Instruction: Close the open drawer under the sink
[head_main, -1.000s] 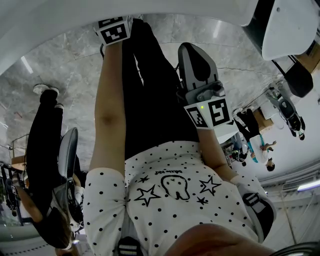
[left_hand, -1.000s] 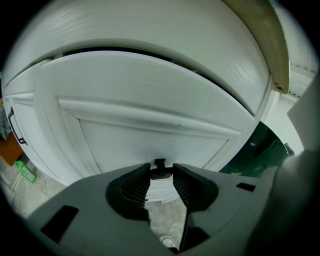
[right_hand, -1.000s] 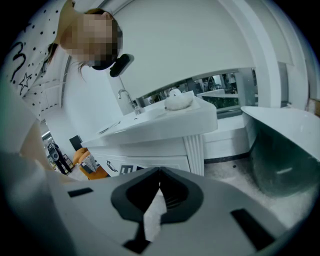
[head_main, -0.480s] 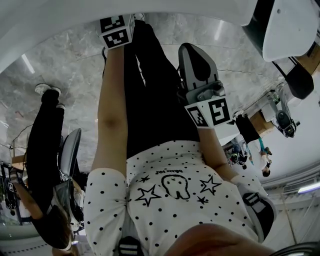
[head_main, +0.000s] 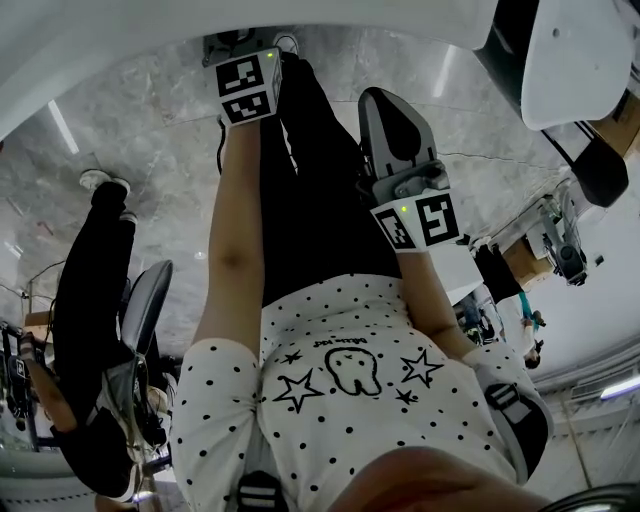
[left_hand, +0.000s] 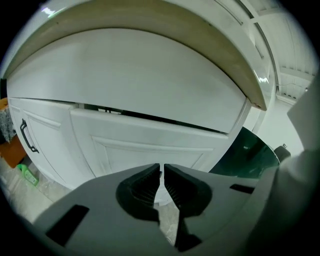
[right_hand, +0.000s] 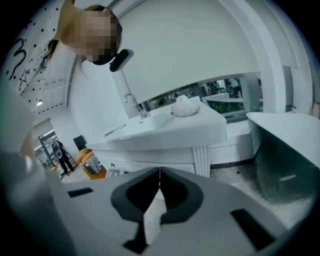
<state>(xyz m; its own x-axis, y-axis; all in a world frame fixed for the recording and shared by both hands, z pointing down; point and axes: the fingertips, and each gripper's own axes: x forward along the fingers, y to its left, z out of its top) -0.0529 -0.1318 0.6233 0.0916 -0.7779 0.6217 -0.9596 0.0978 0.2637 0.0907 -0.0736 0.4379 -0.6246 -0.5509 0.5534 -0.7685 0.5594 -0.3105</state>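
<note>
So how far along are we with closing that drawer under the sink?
Done: unclear. The drawer front looks almost in, but a dark gap shows along its top.
In hand: the left gripper faces it; its jaws have just been closing, with nothing between them.
Left: push it flush, if needed.

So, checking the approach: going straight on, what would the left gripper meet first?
Likely the white panelled cabinet front, right ahead, though depth is unclear. The left gripper has just been closing its jaws, with nothing between them.
</note>
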